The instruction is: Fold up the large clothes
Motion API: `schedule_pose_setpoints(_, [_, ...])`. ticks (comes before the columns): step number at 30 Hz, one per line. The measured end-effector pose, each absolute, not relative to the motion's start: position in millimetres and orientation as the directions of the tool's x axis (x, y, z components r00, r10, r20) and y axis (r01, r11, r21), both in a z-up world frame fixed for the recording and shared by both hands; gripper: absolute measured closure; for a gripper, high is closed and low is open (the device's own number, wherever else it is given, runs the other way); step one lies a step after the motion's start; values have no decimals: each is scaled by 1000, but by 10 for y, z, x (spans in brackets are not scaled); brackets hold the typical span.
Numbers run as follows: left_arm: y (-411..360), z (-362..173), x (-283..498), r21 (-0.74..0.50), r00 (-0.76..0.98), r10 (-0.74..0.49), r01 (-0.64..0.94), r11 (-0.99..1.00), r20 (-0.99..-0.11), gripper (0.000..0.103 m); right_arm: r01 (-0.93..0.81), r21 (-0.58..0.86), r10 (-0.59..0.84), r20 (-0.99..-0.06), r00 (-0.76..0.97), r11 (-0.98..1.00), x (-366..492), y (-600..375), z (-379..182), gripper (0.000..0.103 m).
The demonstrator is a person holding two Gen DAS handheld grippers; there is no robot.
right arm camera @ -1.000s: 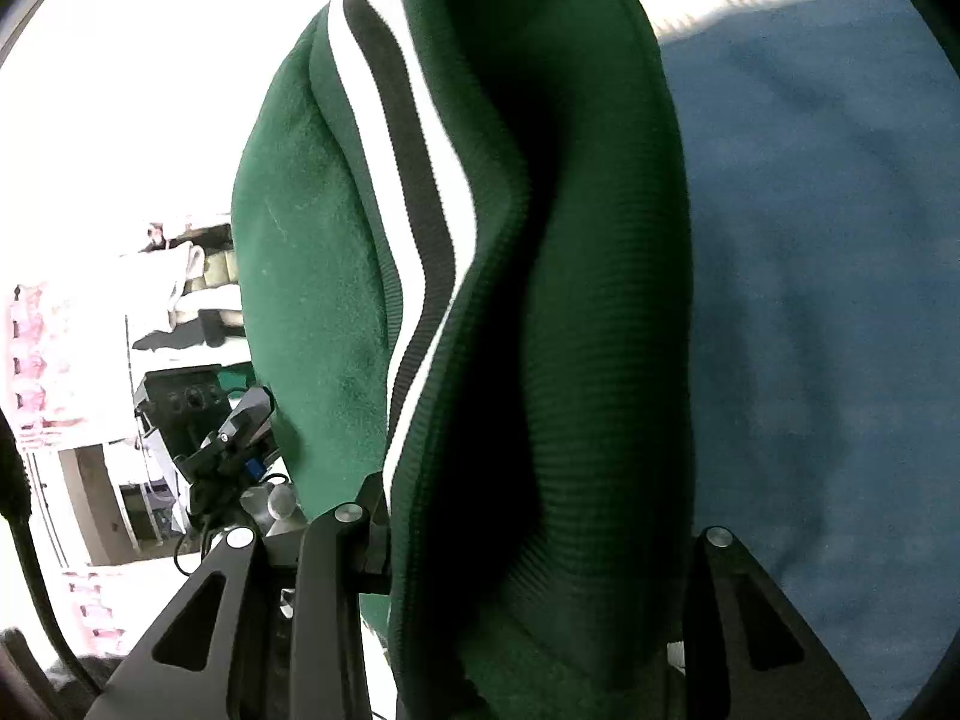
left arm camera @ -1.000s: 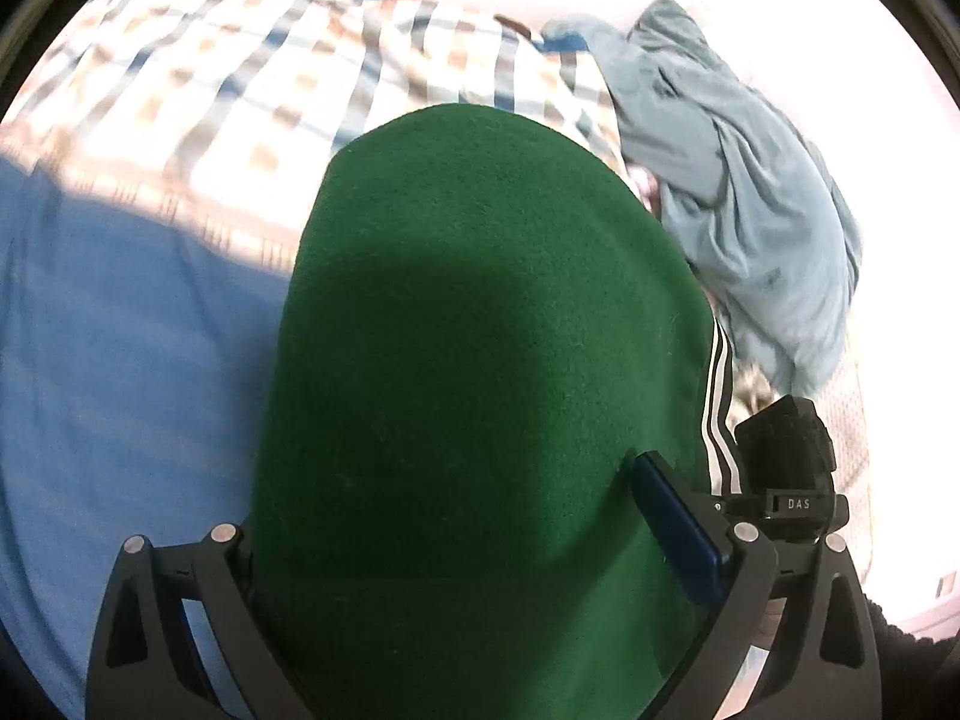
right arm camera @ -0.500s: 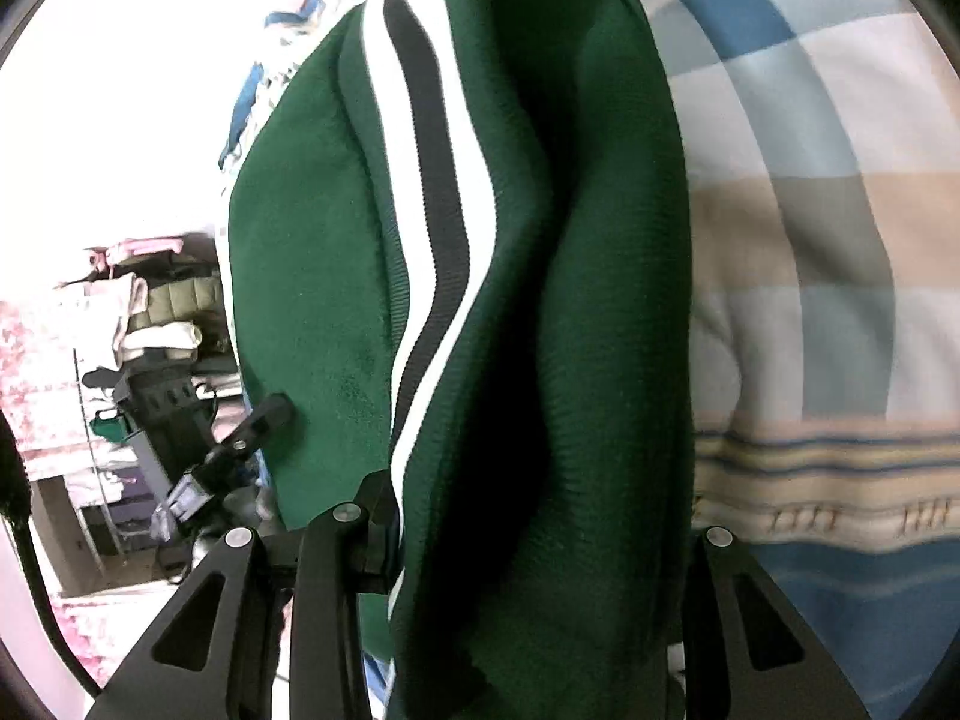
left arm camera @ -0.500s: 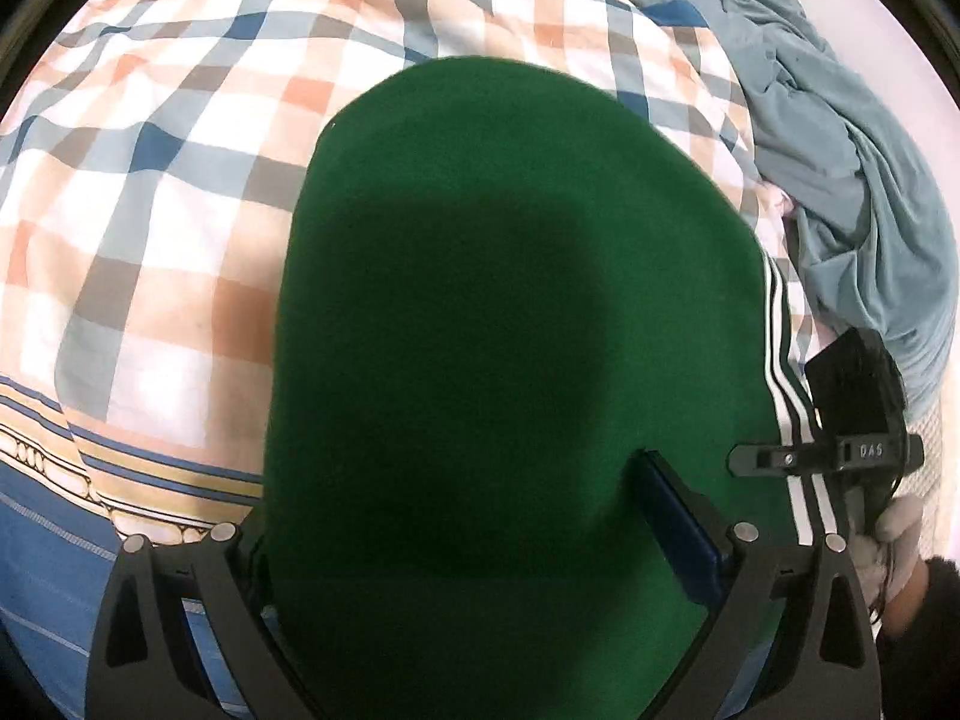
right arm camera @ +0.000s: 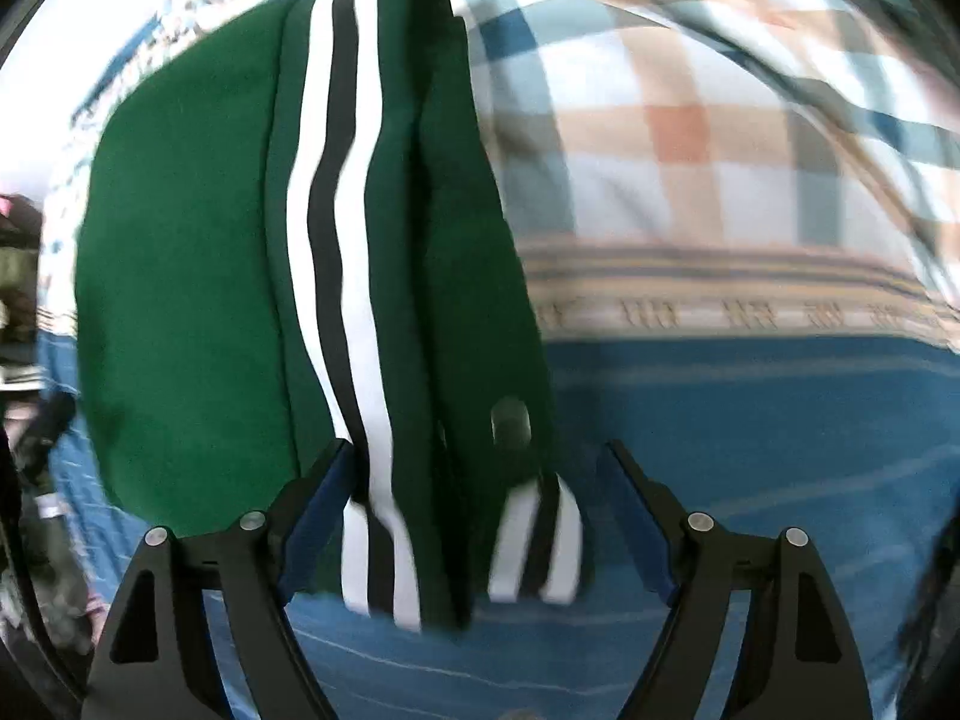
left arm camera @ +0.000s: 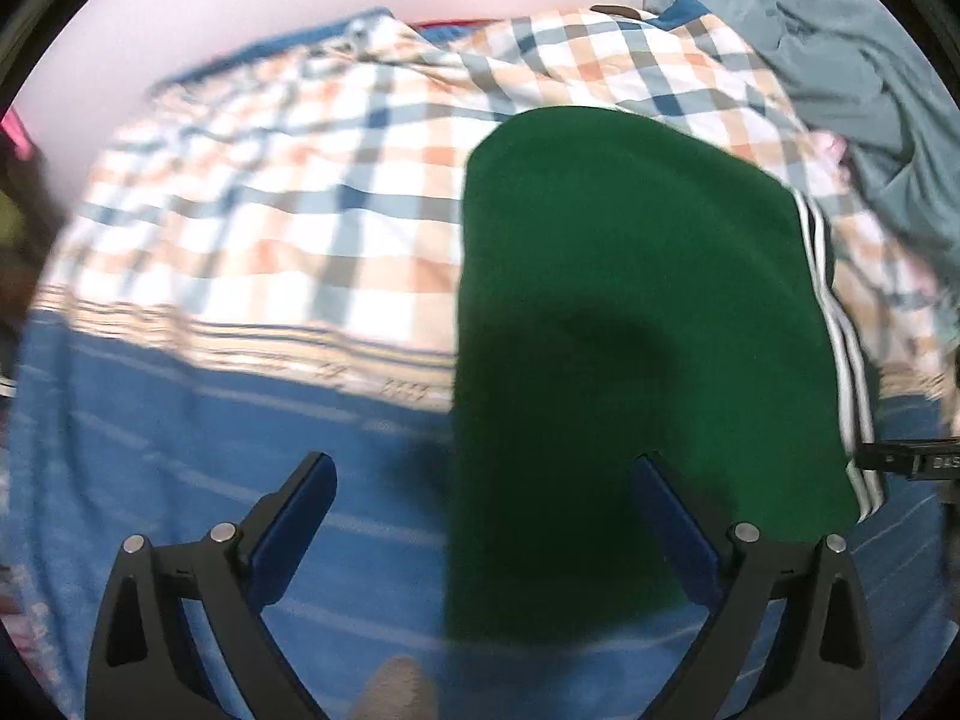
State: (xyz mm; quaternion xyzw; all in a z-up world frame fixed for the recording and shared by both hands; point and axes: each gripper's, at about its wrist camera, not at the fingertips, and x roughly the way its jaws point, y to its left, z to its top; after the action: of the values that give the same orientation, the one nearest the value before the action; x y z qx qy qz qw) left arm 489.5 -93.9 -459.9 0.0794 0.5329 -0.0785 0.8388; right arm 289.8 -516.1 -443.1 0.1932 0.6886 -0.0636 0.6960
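Note:
A folded dark green garment (left arm camera: 636, 324) with white and black side stripes lies on the bed, partly on the blue sheet (left arm camera: 180, 450) and partly on the checked duvet (left arm camera: 288, 204). My left gripper (left arm camera: 483, 480) is open, with its right finger over the garment's near left part and its left finger over the sheet. In the right wrist view the garment (right arm camera: 198, 240) shows its striped edge and a metal snap. My right gripper (right arm camera: 477, 468) is open, with its fingers either side of the garment's striped near end.
A crumpled grey-blue garment (left arm camera: 852, 72) lies at the far right on the duvet. A pale wall runs behind the bed. The right gripper's body (left arm camera: 912, 462) shows at the right edge of the left wrist view. Room clutter (right arm camera: 24, 312) sits at the left edge.
Both grippers have opened and let go of the green garment, which now lies on the bed. Both have drawn back from it, the left one shifting left.

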Motion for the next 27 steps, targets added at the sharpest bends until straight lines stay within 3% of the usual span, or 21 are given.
schedule_pose_setpoints(3, [-1004,-4475,4660,145,444,55,170,975,-894,2,369,27,20,-1000,24,929,2762,-5028,-4290,18])
schedule_pose_setpoints(7, [-1091,-4149,4322,152,464,74,133,979,-883,1,379,-110,-139,-989,52,919,2596,-4730,-3845,18])
schedule_pose_setpoints(17, [-1133,-2761,3246,112,534,28,125,986,-845,1,418,-175,-302,-917,260,891,1246,-3995,-1983,17])
schedule_pose_setpoints(27, [-1040,-1277,2069,85,599,-19,145,986,-801,1,402,-186,-351,-852,388,897,-20,-3161,-9,16])
